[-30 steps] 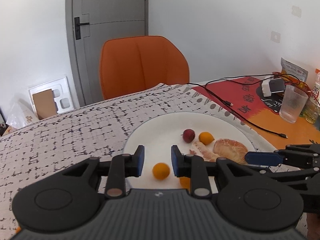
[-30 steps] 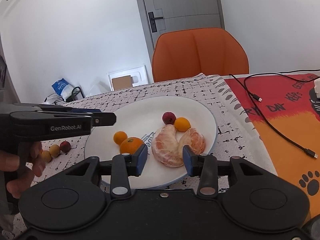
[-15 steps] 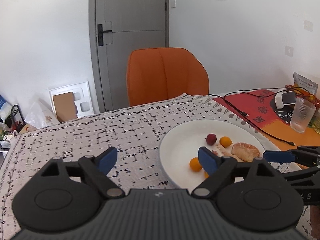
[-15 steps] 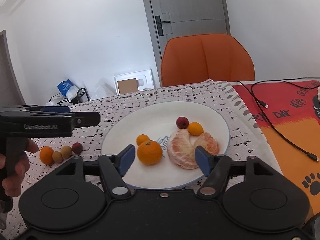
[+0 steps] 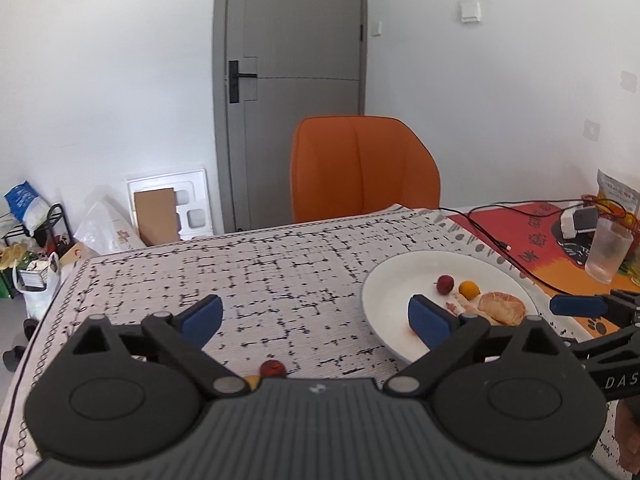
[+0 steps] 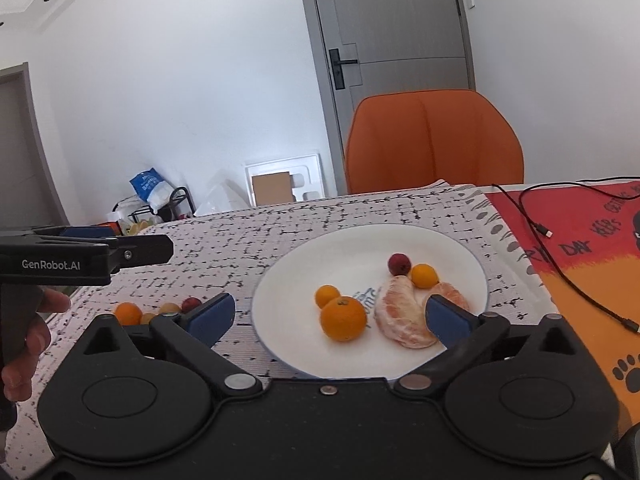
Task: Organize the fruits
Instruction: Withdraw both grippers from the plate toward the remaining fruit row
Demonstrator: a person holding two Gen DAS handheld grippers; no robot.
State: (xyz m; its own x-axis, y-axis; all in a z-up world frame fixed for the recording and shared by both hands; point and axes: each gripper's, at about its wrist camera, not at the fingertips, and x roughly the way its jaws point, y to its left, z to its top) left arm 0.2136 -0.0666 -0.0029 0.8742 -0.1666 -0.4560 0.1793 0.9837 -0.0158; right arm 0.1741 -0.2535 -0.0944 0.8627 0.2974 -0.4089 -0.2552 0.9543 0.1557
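Both tools were spread wide and gripping nothing, my right tool [image 6: 326, 318] hovering over the plate [image 6: 280, 332] where I'd grouped the orange [image 6: 343, 318] beside the peeled segments [image 6: 404, 316], their long curve running toward me, stragglers [image 6: 128, 313] off-plate on the desk [image 6: 224, 248] under my left tool [image 5: 316, 318].

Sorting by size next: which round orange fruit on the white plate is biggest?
The big orange mandarin at the white plate's near edge; it dwarfs the two small orange kumquats.
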